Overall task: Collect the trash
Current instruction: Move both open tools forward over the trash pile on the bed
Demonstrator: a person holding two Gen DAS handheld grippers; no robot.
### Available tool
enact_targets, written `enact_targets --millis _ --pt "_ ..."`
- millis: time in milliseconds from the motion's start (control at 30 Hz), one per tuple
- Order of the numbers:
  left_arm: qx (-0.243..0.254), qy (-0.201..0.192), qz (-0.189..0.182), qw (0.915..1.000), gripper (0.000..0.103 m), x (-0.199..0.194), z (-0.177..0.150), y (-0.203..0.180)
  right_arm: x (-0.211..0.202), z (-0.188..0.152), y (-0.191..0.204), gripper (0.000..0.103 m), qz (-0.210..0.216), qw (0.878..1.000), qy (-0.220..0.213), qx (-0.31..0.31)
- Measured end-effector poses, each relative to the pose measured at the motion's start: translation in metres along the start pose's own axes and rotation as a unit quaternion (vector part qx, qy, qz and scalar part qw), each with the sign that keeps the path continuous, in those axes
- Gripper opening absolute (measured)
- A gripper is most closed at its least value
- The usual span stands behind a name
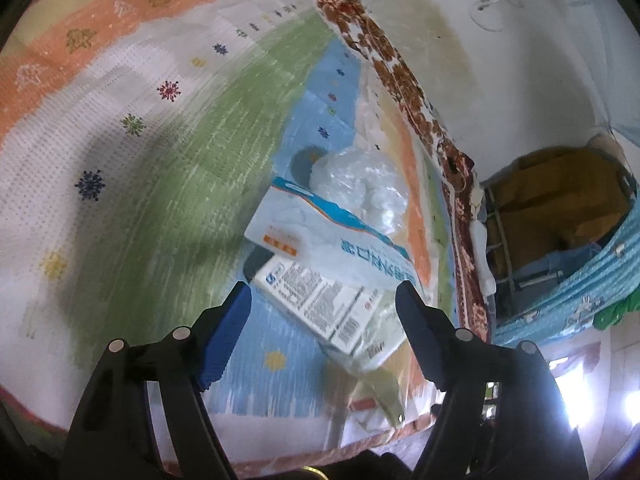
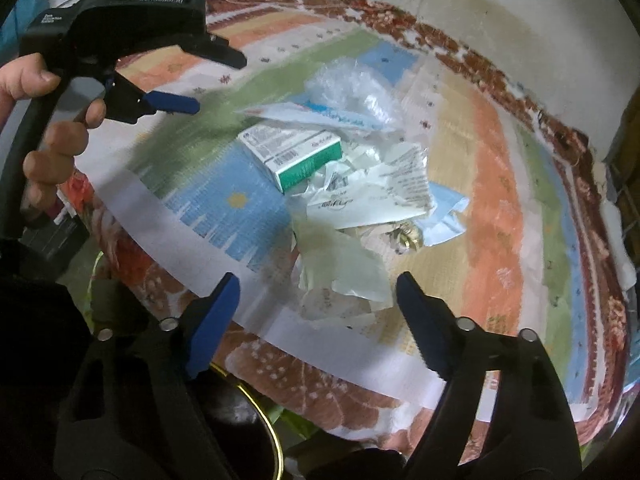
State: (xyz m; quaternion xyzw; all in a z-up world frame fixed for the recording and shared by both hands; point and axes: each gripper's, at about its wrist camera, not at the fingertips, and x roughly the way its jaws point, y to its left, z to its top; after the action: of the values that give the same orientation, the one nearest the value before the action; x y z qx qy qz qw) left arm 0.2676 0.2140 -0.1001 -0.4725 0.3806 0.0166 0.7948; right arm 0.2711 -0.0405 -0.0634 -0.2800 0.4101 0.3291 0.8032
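Observation:
A pile of trash lies on a colourful striped mat. It holds a small green and white box, a flat blue and white box, a clear plastic wad, crumpled printed paper and a pale green plastic scrap. My left gripper is open, its fingers either side of the small box, just above it. It also shows in the right wrist view. My right gripper is open and empty, near the green scrap at the pile's front edge.
The mat covers a bed with a red floral sheet. A pale wall stands behind. A dark round container with a gold rim sits below the bed's edge. A yellow-brown bundle and blue patterned cloth are to the right.

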Motion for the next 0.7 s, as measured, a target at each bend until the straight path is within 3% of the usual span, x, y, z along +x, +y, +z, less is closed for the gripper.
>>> enact_targets --millis 233,500,600,700 --pt "-0.012 0.01 0.01 0.9998 0.071 0.027 0.01 0.011 0.018 0.008 0.003 0.062 -0.004 1.0 0.014 -0.018" --pt "-0.036 0.007 0.0 0.9993 0.063 0.048 0.013 0.025 0.035 0.01 0.005 0.04 -0.002 0.999 0.031 -0.028" --pt "-0.05 -0.005 -0.01 0.9987 0.048 0.054 0.013 0.028 0.038 0.009 0.006 0.027 0.002 0.999 0.03 -0.038" --pt "-0.049 -0.012 -0.01 0.9987 0.026 0.06 0.015 0.025 0.038 0.008 0.006 0.018 0.002 0.999 0.028 -0.044"
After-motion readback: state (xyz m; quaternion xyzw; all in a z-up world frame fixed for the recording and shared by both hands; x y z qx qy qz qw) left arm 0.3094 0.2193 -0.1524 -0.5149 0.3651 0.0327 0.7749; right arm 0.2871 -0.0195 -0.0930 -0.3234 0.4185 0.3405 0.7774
